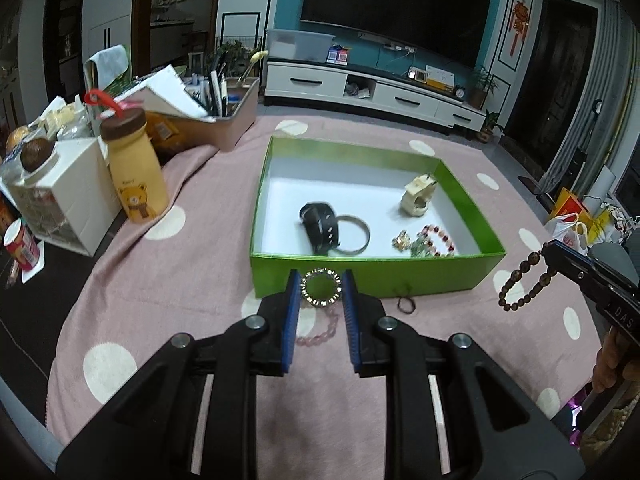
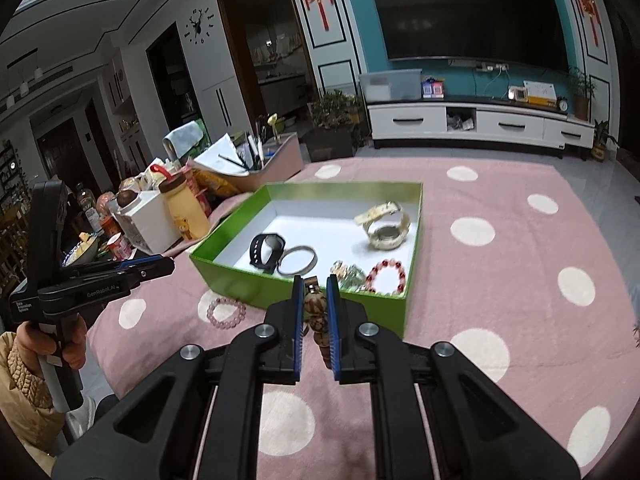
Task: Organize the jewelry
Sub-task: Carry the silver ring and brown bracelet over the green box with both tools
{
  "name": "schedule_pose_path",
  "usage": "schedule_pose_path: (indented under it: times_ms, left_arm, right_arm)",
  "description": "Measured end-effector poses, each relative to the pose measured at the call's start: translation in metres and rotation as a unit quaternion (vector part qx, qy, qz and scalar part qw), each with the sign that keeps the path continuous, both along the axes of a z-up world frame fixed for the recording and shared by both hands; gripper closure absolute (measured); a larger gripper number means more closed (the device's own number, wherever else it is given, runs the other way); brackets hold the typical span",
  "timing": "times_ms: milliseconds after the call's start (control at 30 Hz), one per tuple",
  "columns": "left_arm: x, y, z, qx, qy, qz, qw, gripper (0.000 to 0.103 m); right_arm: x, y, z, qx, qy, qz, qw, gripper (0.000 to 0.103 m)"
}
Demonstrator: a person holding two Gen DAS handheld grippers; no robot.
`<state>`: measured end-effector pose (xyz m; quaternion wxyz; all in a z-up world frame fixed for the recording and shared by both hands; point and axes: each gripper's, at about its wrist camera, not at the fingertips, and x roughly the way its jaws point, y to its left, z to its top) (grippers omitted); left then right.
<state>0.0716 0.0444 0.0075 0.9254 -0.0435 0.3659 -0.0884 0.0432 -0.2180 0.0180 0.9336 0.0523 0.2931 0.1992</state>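
The left gripper clamps a sparkly ring bracelet upright, face toward the camera, just near of the green box. The right gripper pinches a brown bead string hanging lengthwise, at the box's near edge.

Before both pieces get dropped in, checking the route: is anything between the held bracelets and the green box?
Only the box's near wall. The left tool holds the sparkly ring bracelet, the right tool the brown bead string; both must clear it.

A yellow bear-print bottle stands beside a white box on the pink polka-dot cloth, with a dark television above a white cabinet.
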Motion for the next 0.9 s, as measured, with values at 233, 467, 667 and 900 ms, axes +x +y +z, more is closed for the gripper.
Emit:
schedule_pose_path:
  times_ms: [233,467,667,900]
  left_arm:
    - [0.013,-0.01,0.019,0.0,-0.018,-0.008,0.9998,0.083]
    - [0.035,-0.025,0.026,0.012,-0.018,-0.017,0.9996,0.083]
    - [0.063,-0.04,0.026,0.021,-0.012,-0.025,0.9994,0.083]
    - [0.09,-0.051,0.023,0.03,-0.006,-0.03,0.9991,0.083]
  right_arm:
    - [0.008,-0.002,0.017,-0.006,-0.024,0.0,1.0,0.092]
    - [0.024,-0.001,0.027,-0.007,-0.04,0.001,0.999,0.092]
    - [0.043,0.001,0.032,-0.008,-0.043,0.0,0.999,0.092]
    - [0.068,0.004,0.031,-0.005,-0.038,-0.001,0.999,0.092]
